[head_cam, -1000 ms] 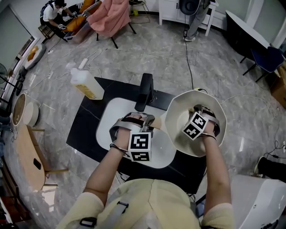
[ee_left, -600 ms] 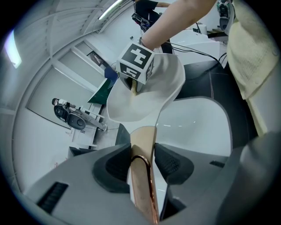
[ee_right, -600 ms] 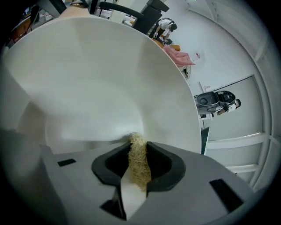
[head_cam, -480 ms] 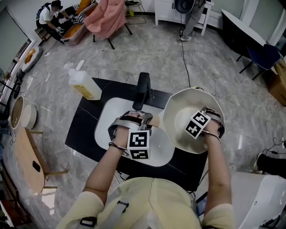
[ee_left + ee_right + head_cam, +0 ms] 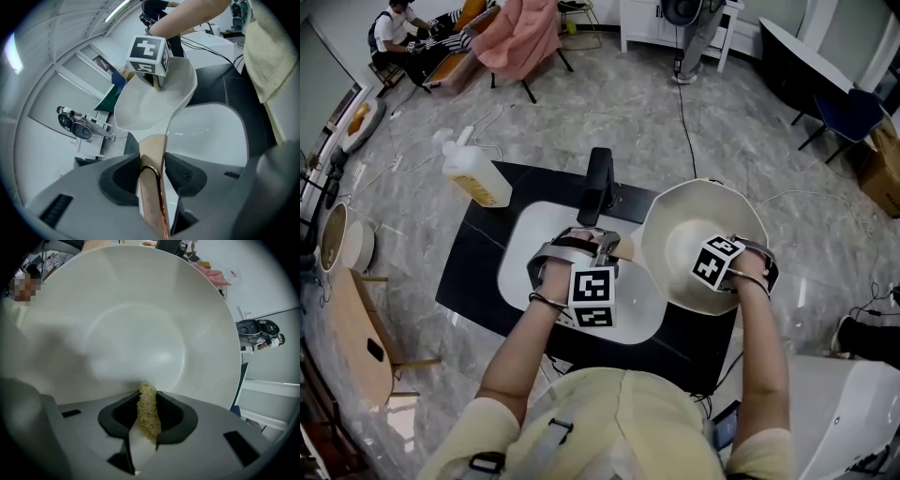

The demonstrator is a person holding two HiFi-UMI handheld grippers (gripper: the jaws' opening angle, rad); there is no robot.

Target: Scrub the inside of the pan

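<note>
Jaws: left gripper (image 5: 152,161) clamped on handle (image 5: 153,144), steadying pan (image 5: 680,225) tilted over sink (image 5: 530,246), right side, inside facing near | right gripper (image 5: 147,400) pinching scrubber (image 5: 148,412); tip at pan's inner wall, to scrub

I count one round cream-white pan (image 5: 694,220), one tan fibrous scrub pad (image 5: 148,406) and one oval white sink basin (image 5: 525,262). I also see one black faucet (image 5: 599,183) and one pump bottle of yellow liquid (image 5: 480,180).
</note>
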